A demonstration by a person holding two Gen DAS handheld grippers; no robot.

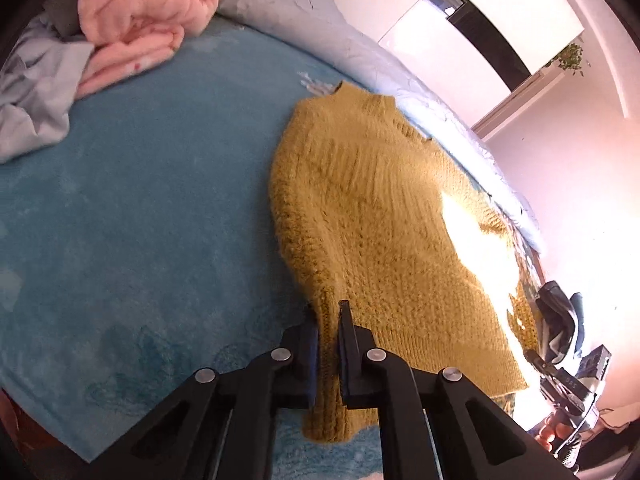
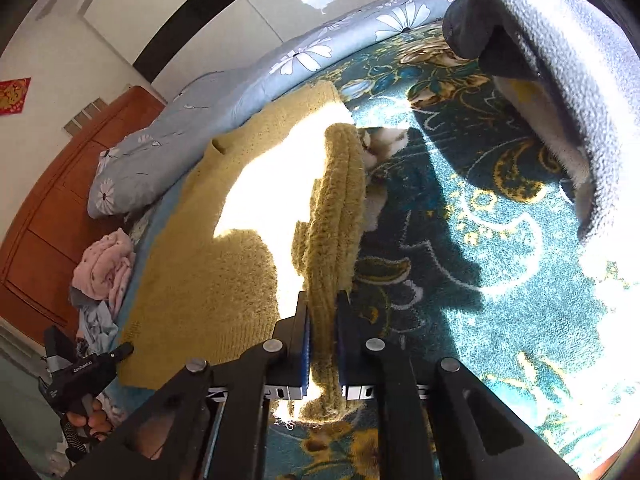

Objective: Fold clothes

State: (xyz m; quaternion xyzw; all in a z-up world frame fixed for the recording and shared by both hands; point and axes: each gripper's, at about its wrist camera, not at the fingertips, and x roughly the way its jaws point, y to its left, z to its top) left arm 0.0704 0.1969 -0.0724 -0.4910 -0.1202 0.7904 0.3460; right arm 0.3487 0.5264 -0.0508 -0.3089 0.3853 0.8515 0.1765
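A mustard-yellow knitted sweater [image 1: 380,216] lies spread on a teal blanket [image 1: 140,208], collar toward the far side. My left gripper [image 1: 327,312] is shut on the sweater's left sleeve or edge, which runs up between its black fingers. In the right wrist view the same sweater [image 2: 208,280] lies flat at left, and my right gripper [image 2: 323,300] is shut on its other sleeve [image 2: 336,208], a thick ribbed strip stretching away from the fingers. The other handheld gripper [image 2: 80,372], with a hand on it, shows at the lower left of that view.
A pink blanket [image 1: 140,20] and grey cloth [image 1: 36,92] are heaped at the far left of the bed. A grey fleece garment [image 2: 560,72] lies at the right on the patterned teal blanket [image 2: 500,260]. A floral quilt [image 2: 248,88] borders the far side. Strong sunlight washes out part of the sweater.
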